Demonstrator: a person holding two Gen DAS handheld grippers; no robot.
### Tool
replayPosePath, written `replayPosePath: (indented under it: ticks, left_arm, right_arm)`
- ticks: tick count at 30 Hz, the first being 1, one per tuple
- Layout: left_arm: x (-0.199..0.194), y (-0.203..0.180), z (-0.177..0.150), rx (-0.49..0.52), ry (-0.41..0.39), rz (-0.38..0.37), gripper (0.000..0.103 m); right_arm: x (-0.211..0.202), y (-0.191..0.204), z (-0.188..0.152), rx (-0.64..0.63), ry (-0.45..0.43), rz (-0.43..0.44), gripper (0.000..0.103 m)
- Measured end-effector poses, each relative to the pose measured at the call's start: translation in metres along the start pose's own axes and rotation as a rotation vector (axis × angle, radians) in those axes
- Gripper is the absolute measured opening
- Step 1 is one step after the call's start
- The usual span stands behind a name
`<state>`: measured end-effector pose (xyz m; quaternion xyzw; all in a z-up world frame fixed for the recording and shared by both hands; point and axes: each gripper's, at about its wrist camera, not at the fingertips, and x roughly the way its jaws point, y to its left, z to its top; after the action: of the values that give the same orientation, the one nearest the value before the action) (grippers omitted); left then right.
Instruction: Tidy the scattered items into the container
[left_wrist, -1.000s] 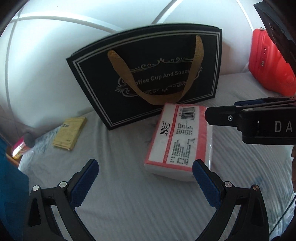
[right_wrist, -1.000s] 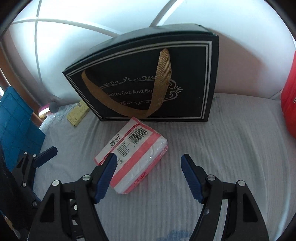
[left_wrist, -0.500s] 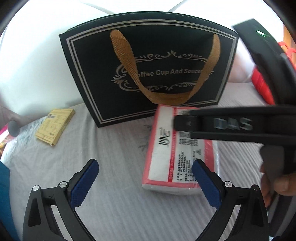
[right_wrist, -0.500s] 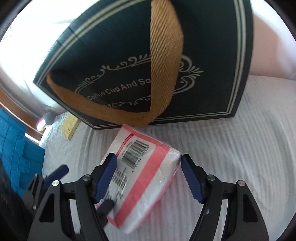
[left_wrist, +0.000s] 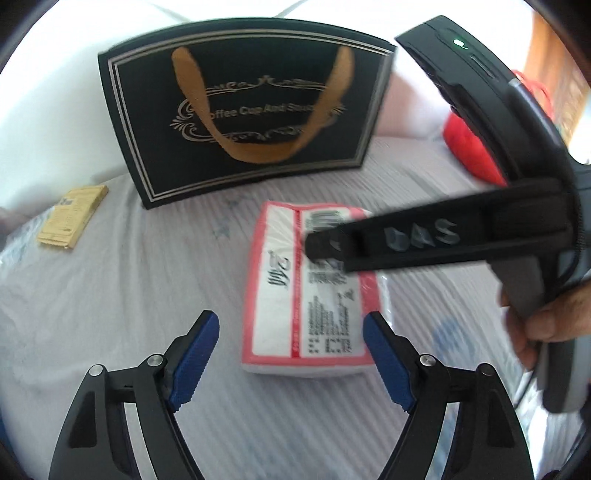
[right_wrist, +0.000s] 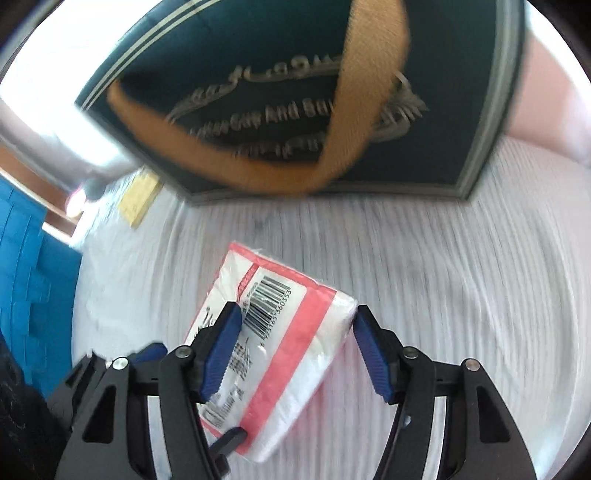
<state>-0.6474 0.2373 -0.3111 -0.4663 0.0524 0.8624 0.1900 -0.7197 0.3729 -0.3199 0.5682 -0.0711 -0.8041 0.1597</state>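
A red and white tissue pack (left_wrist: 310, 291) lies flat on the grey striped bedsheet in front of a black paper bag (left_wrist: 243, 107) with gold handles. My left gripper (left_wrist: 290, 354) is open and empty, just short of the pack's near end. My right gripper (right_wrist: 295, 343) is open and lowered over the pack (right_wrist: 280, 339), with one finger on each side of it; in the left wrist view it reaches in from the right (left_wrist: 406, 240). The bag (right_wrist: 443, 74) stands upright close behind the pack.
A small yellow packet (left_wrist: 70, 218) lies left of the bag, also in the right wrist view (right_wrist: 138, 199). A red case (left_wrist: 472, 147) sits at the right. A blue quilted object (right_wrist: 33, 288) is at the left edge. The sheet (left_wrist: 129, 295) lies bare at front left.
My right gripper has moved forward and down until its fingers straddle the tissue pack. My left gripper has shifted closer to the pack. Both stay open.
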Motion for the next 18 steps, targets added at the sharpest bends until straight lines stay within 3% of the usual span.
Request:
replayPosePath:
  ticks: [4,8,12,16,18]
  left_arm:
    - [-0.023,-0.002,-0.020,-0.008,-0.005,0.007,0.081]
    - [-0.036,-0.004,-0.041,-0.019,-0.004,0.067,0.081]
    - [-0.036,-0.001,-0.053,-0.084,0.043,0.146,0.081]
    - [-0.022,0.005,-0.055,-0.118,0.098,0.174,0.081]
    - [-0.019,0.005,-0.053,-0.110,0.110,0.183,0.081]
  right_arm:
    - [-0.021,-0.002,-0.040,-0.043,0.030,0.013,0.062]
    - [-0.057,-0.011,-0.056,-0.118,-0.115,-0.032,0.062]
    - [-0.052,-0.039,-0.026,-0.076,-0.165,-0.083,0.062]
    - [-0.014,-0.044,0.004,-0.152,-0.110,-0.220,0.062]
    - [0.001,-0.041,0.011,-0.171,-0.064,-0.194,0.062]
